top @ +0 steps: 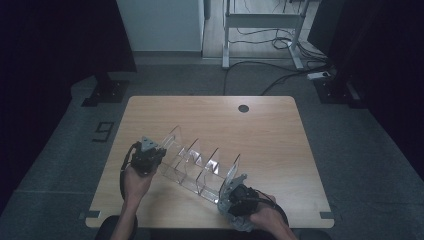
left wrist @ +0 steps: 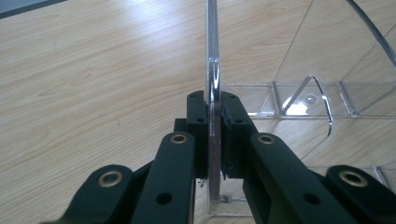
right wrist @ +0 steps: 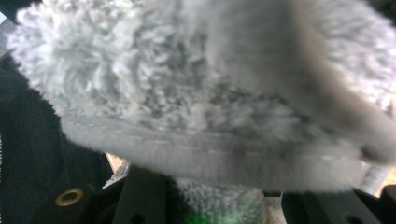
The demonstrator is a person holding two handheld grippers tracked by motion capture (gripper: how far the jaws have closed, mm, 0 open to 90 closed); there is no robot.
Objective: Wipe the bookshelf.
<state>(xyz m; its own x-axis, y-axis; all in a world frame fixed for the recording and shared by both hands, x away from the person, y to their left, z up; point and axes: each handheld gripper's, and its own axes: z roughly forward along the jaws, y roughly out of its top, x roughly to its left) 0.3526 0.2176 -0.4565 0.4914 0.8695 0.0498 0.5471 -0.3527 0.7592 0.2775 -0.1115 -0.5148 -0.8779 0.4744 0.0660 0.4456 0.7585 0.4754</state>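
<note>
A clear acrylic rack (top: 197, 167) with several upright dividers lies slantwise across the wooden table (top: 270, 135). At its far-left end my left gripper (top: 150, 152) is shut on the end panel. In the left gripper view the black pads (left wrist: 233, 135) press both faces of that clear panel (left wrist: 213, 56), which stands edge-on between them. At the rack's near-right end my right gripper (top: 231, 195) holds a grey fluffy cloth (top: 236, 184) against the last divider. In the right gripper view the cloth (right wrist: 210, 93) is bunched down between the jaws of the right gripper (right wrist: 219, 198).
A round cable hole (top: 243, 108) sits near the table's far edge. Beyond the table are a white desk frame (top: 262, 22), floor cables (top: 280, 75) and two black stand bases (top: 105, 92). A floor mark (top: 102, 131) lies left of the table.
</note>
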